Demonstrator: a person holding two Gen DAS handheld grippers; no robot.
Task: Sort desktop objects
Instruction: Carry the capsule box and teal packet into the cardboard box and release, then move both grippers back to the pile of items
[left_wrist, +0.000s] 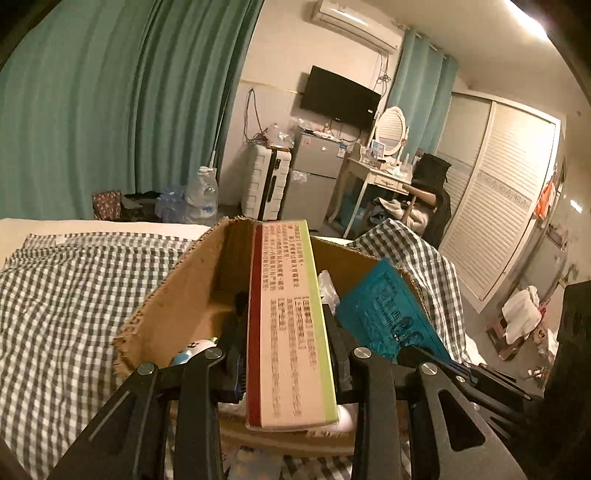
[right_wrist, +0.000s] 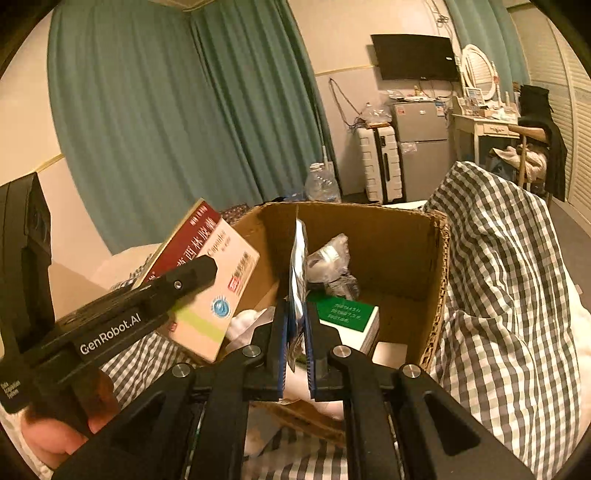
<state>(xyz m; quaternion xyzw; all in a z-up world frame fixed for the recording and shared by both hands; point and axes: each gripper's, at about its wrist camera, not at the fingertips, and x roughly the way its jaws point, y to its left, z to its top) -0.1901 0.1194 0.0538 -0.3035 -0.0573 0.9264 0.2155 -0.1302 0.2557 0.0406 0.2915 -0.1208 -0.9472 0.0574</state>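
Note:
A cream medicine box (left_wrist: 291, 332) with a red edge and a green stripe is clamped lengthways in my left gripper (left_wrist: 286, 306), tilted over the near left rim of an open cardboard box (left_wrist: 192, 288). From the right wrist view, that medicine box (right_wrist: 221, 266) hangs at the cardboard box's (right_wrist: 399, 251) left wall. A thin foil blister sheet (right_wrist: 298, 251), teal on its back (left_wrist: 388, 314), stands edge-on between the pads of my right gripper (right_wrist: 295, 314) over the box. A slight gap shows beside the sheet. A green-topped carton (right_wrist: 345, 314) and a crumpled clear bag (right_wrist: 328, 258) lie inside.
The cardboard box rests on a bed with a grey checked cover (right_wrist: 509, 295), which is bunched high on the right. A person's hand (right_wrist: 48, 439) holds the left tool. Beyond the bed are teal curtains (left_wrist: 110, 110), a white suitcase (left_wrist: 264, 181), a small fridge (left_wrist: 314, 173) and a dressing table (left_wrist: 384, 173).

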